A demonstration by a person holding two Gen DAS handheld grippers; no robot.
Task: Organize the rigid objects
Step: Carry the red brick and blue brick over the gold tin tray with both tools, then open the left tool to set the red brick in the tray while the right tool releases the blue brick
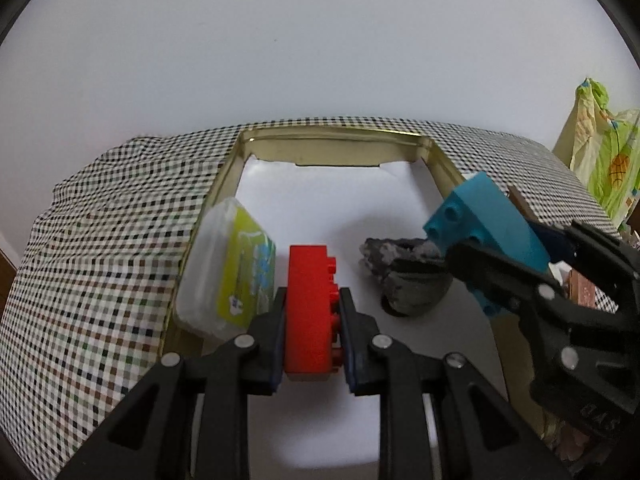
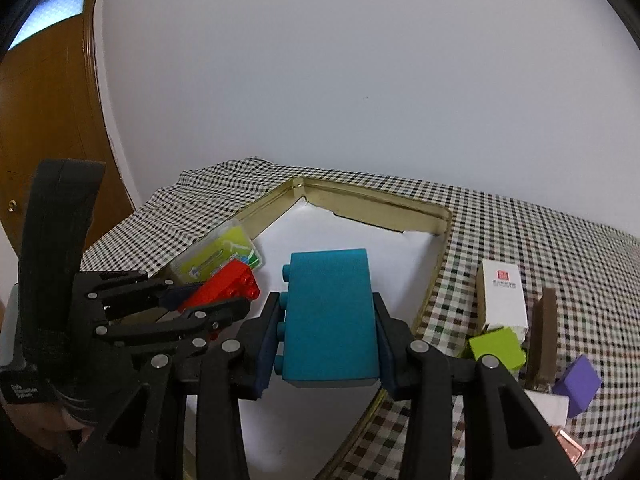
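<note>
A red building brick (image 1: 310, 308) is clamped between the two fingers of the left gripper (image 1: 311, 320), its studs turned to the right, above the white-lined floor of a gold-rimmed tray (image 1: 336, 138). The tray is set on a checked cloth (image 1: 100, 248). Against the tray's left wall a clear plastic case with a yellow-green insert (image 1: 228, 270) is leaned on its edge, just left of the brick. A grey, rough lump (image 1: 404, 276) is seen right of the brick on the liner. At the right, a teal brick (image 1: 484, 220) is gripped by the right gripper (image 1: 516, 268), raised over the tray's right side. Bright green patterned fabric (image 1: 600, 148) is visible at the far right.
</note>
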